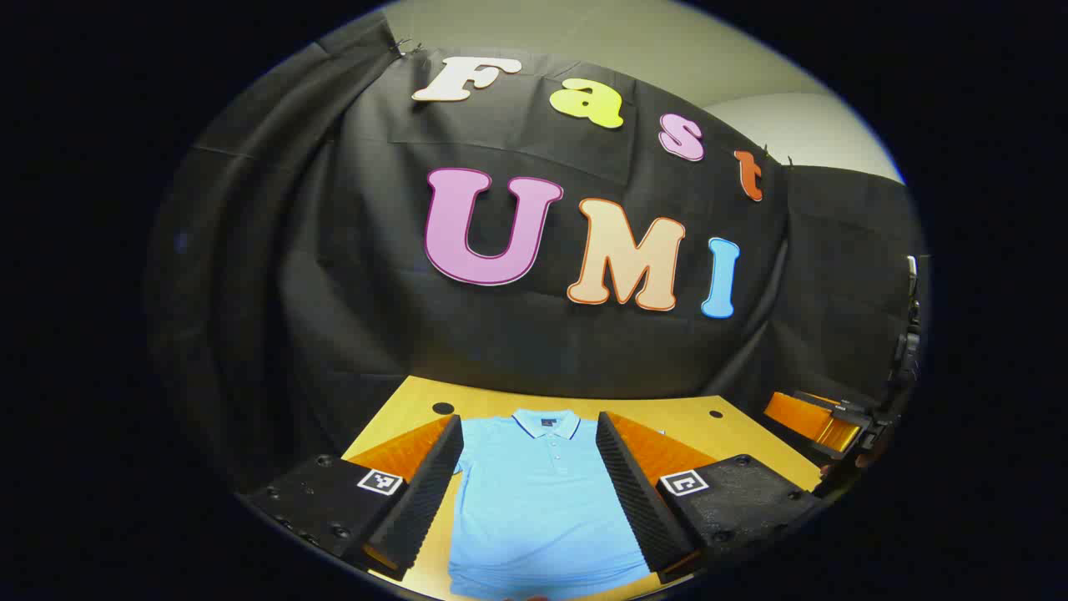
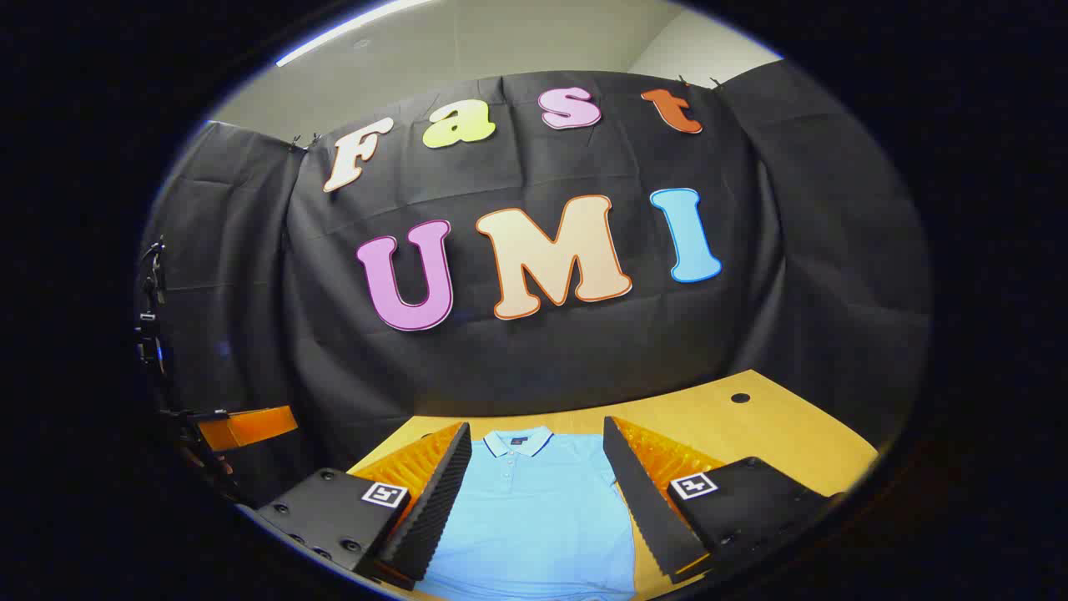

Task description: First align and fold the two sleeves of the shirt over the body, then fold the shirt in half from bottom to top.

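Shirt (image 1: 542, 501) lies flat on the table (image 1: 667, 413), collar away, ready for folding; both grippers (image 1: 534, 509) (image 2: 534, 517) spread apart, holding nothing.

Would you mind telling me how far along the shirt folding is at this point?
Nothing looks folded yet. The light blue shirt lies flat on the yellow table, collar toward the booth wall. Its sleeves are hidden behind the fingers, so their state is unclear. In hand: both the left hand-held gripper and right hand-held gripper are open above the shirt, gripping nothing. Left: fold both sleeves over the body, then fold bottom to top.
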Motion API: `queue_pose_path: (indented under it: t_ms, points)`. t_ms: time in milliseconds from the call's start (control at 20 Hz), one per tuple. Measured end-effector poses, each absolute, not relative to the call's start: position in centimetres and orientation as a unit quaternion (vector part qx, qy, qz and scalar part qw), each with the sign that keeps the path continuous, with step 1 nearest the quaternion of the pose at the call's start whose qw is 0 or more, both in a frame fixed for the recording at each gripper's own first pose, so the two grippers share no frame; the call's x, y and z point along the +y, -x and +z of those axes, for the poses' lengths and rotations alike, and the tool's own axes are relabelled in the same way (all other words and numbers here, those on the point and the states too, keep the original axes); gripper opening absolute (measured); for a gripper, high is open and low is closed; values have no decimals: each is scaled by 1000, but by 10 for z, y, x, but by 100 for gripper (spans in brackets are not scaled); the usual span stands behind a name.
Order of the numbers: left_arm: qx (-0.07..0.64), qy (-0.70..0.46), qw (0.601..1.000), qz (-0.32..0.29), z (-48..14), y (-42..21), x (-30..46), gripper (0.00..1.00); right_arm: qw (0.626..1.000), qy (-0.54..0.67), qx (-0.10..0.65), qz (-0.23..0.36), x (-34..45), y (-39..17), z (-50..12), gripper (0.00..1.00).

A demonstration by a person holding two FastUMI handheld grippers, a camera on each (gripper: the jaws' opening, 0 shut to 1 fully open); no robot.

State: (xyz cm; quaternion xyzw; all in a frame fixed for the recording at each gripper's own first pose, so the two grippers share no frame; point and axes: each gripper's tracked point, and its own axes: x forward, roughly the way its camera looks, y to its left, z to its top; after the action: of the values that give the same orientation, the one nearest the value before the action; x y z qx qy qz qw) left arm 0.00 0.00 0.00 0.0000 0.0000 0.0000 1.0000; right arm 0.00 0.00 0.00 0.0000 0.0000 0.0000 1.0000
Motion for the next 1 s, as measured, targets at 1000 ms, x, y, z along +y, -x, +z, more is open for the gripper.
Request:
queue_pose_path:
  t_ms: [1000]
  points:
    - [31, 2, 1000, 1, -27, 1, -15, 95, 1000, 19, 16, 16, -15, -6, -11, 98]
